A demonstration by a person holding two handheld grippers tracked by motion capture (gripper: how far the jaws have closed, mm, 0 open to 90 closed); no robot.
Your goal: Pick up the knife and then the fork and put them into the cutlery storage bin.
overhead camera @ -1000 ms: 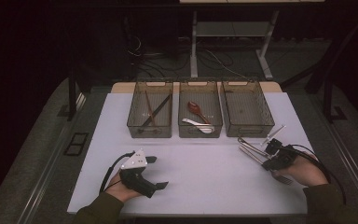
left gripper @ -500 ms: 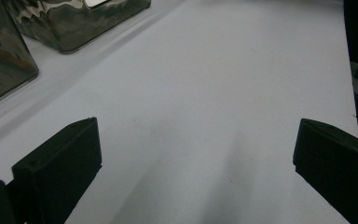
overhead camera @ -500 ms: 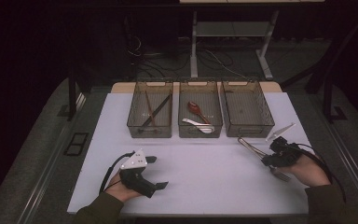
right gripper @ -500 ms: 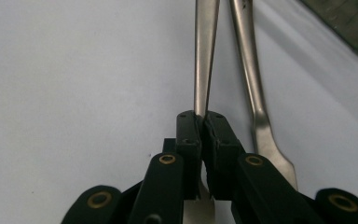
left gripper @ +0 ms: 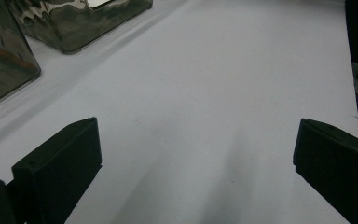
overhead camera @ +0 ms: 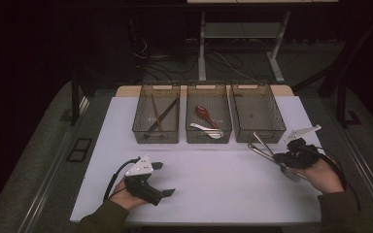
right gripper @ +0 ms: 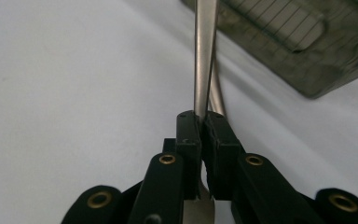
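A steel fork lies slanted just before the right-hand bin.

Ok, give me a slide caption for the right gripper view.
Right gripper clamped on a metal fork handle, a second utensil behind it, near a clear bin.

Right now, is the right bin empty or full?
Empty: the right bin shows only its bare floor, and the fork sits in the right gripper.

Three smoky bins on white table: chopsticks left, red spoon and white spoon middle.
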